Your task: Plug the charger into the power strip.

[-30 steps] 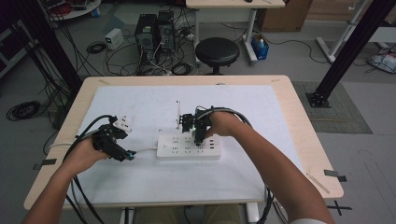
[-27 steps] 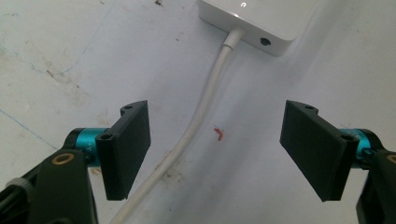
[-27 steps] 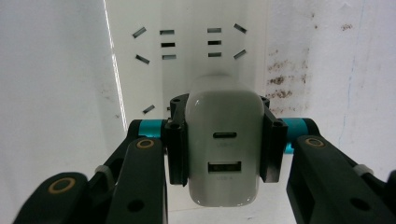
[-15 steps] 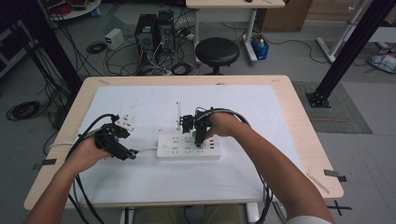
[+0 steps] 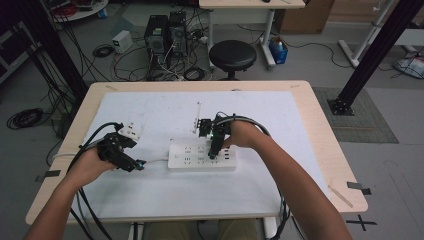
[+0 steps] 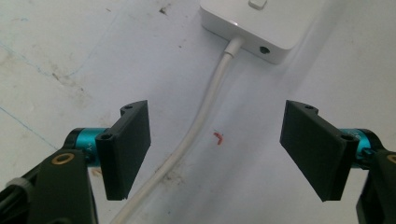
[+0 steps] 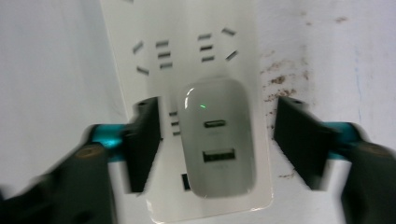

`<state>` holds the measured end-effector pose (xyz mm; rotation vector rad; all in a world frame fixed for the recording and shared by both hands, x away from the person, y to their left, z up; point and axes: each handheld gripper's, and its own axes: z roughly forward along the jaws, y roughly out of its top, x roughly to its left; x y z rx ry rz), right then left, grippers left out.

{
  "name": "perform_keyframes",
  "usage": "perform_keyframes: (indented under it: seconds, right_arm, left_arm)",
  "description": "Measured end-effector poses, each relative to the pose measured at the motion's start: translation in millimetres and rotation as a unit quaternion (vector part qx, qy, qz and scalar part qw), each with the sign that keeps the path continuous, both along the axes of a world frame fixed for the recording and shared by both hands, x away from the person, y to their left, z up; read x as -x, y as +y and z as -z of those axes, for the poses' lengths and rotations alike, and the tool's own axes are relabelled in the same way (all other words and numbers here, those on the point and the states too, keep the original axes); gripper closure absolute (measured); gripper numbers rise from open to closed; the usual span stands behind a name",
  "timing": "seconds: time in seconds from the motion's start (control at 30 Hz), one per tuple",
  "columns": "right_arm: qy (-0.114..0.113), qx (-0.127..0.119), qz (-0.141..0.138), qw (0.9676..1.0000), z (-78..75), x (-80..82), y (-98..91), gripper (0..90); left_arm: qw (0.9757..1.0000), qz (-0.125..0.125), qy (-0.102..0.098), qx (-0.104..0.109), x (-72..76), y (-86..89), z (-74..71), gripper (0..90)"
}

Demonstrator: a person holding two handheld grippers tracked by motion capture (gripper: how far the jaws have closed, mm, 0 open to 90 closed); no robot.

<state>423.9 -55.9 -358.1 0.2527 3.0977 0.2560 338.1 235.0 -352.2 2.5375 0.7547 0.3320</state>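
Lying flat near the middle of a white-covered table (image 5: pixel 150 200), a white power strip (image 5: pixel 192 159) has its long side toward the person. A white charger (image 7: pixel 217 135) is seated in the strip's right-hand part; the right gripper view shows a small green light and 2 ports on its face.

Right gripper (image 5: pixel 216 145): positioned over the strip's right half, pointing down. Its jaws stand wide apart, 1 on each side of the charger, with a gap visible on both sides in the right gripper view. That view is motion-blurred, so finer detail cannot be read.

Left gripper (image 5: pixel 131 164): positioned just left of the strip's left end, low over the table. Its jaws are wide open and hold nothing. In the left gripper view the strip's white cable (image 6: pixel 196 126) leaves the strip's end and runs between the jaws, closer to the left one. A small red mark (image 6: pixel 218 137) sits on the cover beside the cable.

A small white block (image 5: pixel 130 131) lies on the cover just beyond the left gripper; what it is cannot be determined.
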Motion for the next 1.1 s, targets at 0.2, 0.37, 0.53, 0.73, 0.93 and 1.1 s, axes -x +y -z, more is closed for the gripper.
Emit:
perform_keyframes:
  seconds: [0.2,0.37,0.53,0.73,0.93,1.1]
  right_arm:
    - [0.021,-0.059,0.074,0.9953,-25.4,-3.7,-11.3,10.9]
    - [-0.001,-0.070,0.084,0.9940,-35.5,1.6,-19.7,10.8]
    - [-0.017,-0.081,0.098,0.9917,-45.1,5.1,-29.3,0.7]
    - [-0.049,-0.071,0.133,0.9873,-54.4,9.2,-42.5,0.7]
    - [-0.052,-0.082,0.135,0.9862,-65.3,15.0,-61.1,0.7]
    - [-0.059,-0.097,0.161,0.9803,-75.6,21.1,-83.4,0.8]
  left_arm:
    - [1.0000,0.000,-0.003,0.006,-1.8,-0.6,-2.7,24.5]
    - [1.0000,0.005,-0.003,0.006,-1.4,-2.5,-3.9,24.5]
    - [1.0000,0.006,-0.004,0.006,0.2,-2.4,-5.4,24.5]
    - [0.9999,0.008,-0.005,0.006,2.5,-3.3,-7.7,24.5]
    - [0.9999,0.007,-0.010,0.003,2.9,-3.4,-14.3,24.6]
    - [0.9998,-0.001,-0.017,0.001,1.5,-1.3,-20.6,24.5]
